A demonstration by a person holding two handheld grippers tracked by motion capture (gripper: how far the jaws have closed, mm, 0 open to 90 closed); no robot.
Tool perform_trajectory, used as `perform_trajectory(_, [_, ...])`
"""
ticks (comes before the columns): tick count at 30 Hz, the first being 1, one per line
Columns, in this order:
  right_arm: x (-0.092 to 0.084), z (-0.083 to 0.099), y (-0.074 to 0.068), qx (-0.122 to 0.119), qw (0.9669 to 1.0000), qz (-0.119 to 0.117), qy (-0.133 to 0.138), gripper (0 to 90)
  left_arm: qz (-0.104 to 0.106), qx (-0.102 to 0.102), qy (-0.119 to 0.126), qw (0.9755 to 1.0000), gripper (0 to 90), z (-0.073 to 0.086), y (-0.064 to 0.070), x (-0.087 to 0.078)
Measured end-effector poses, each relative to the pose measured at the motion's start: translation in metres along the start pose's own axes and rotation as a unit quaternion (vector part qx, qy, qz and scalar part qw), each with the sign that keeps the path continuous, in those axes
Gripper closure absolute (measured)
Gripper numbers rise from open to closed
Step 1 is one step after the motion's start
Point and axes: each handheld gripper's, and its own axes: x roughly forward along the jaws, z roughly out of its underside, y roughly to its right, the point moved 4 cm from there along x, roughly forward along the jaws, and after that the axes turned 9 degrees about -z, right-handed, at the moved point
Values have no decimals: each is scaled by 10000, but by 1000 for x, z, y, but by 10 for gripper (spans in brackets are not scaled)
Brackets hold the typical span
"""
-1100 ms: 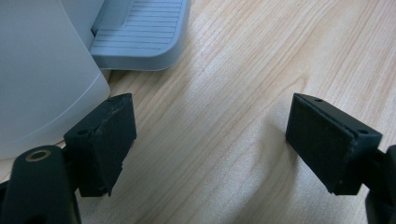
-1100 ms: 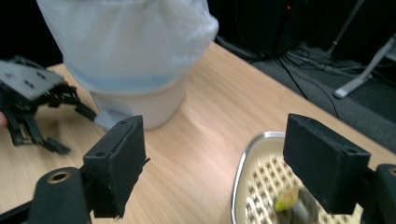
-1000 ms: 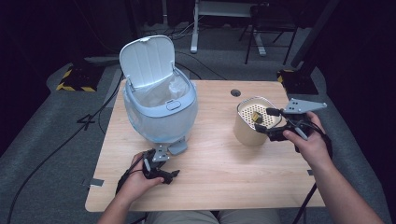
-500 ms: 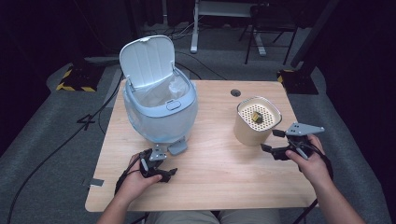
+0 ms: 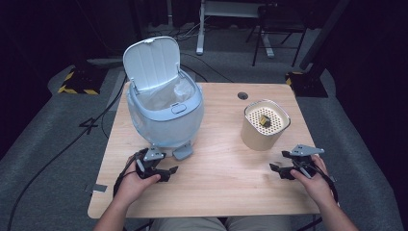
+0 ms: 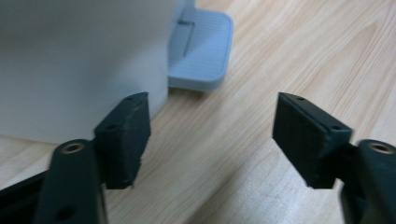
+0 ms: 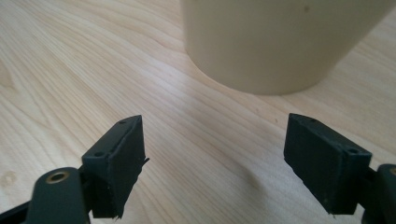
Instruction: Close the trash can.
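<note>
A pale blue pedal bin (image 5: pixel 166 115) stands on the wooden table (image 5: pixel 226 163) at the left, its lid (image 5: pixel 151 62) raised and a clear liner inside. Its foot pedal (image 5: pixel 183 152) (image 6: pixel 201 51) sticks out at the front. A beige cylindrical container (image 5: pixel 264 126) (image 7: pixel 280 42) with a perforated top stands at the right, a small dark object (image 5: pixel 263 120) on that top. My left gripper (image 5: pixel 161 171) (image 6: pixel 212 140) rests low near the pedal, open and empty. My right gripper (image 5: pixel 284 168) (image 7: pixel 215 163) sits in front of the container, open and empty.
A round cable hole (image 5: pixel 242 95) is in the table's far edge. Cables run over the grey floor at the left. Desk and chair legs (image 5: pixel 260 29) stand behind the table. Bare wood lies between the two grippers.
My right gripper has drawn back from the container's top down to the table near the front edge. The left gripper has barely shifted.
</note>
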Motion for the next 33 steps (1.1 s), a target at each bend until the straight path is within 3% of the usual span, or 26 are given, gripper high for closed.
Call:
perform_trajectory(4, [4, 8, 6, 87, 9998, 144, 59, 209, -15, -5, 222, 9998, 285, -4, -3, -12])
perform_trajectory(10, [8, 19, 11, 205, 9993, 307, -62, 194, -19, 11, 404, 9992, 282, -8, -5, -30])
perform_trajectory(12, [7, 21, 12, 331, 9987, 387, -40, 184, -12, -111, 533, 9985, 280, -13, -8, -43])
perform_trajectory(15, [7, 21, 11, 337, 9986, 402, -41, 182, -53, -175, 626, 9979, 281, -17, -14, -52])
perform_trajectory(20, [7, 22, 12, 431, 9983, 388, -61, 173, -93, -358, 925, 9950, 285, -32, -29, -77])
perform_trajectory(26, [7, 22, 12, 441, 9983, 382, -56, 172, -144, -298, 1171, 9926, 281, -46, -40, -94])
perform_trajectory(30, [7, 22, 12, 436, 9983, 383, -56, 172, -159, -407, 1453, 9884, 281, -63, -51, -114])
perform_trajectory(33, [7, 22, 12, 433, 9983, 386, -54, 173, -156, -306, 1498, 9881, 273, -69, -53, -119])
